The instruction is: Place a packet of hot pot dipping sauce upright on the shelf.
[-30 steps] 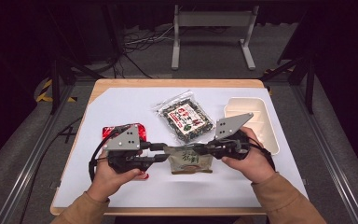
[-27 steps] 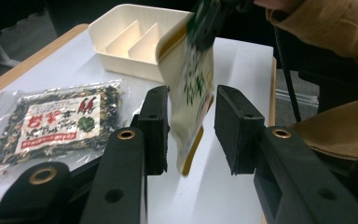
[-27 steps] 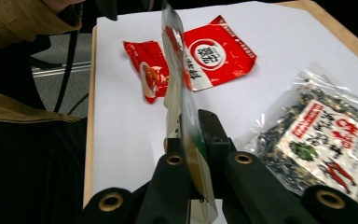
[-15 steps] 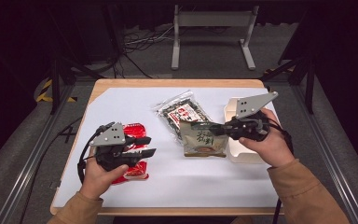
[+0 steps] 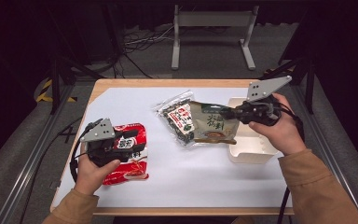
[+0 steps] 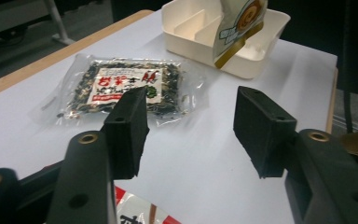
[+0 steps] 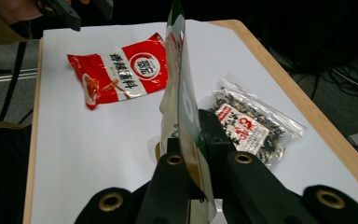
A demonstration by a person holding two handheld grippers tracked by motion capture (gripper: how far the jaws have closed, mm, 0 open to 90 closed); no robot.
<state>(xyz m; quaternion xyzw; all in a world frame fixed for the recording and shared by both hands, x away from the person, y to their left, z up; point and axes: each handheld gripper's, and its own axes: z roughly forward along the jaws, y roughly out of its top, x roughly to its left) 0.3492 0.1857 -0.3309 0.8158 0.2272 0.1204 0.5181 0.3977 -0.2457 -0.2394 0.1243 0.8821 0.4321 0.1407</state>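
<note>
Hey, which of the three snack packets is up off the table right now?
The green-and-cream packet, pinched by the right gripper beside the white tray. The red packet and the clear seaweed packet lie flat.

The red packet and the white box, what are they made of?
The red packet looks like thin, glossy plastic film: it crinkles and catches the light. The white box seems to be hard, smooth plastic with a dull finish: its walls and dividers stand stiff and straight.

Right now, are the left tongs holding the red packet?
No: in the left gripper view the left tongs stand open with nothing between them, and the red packet lies flat on the table.
</note>
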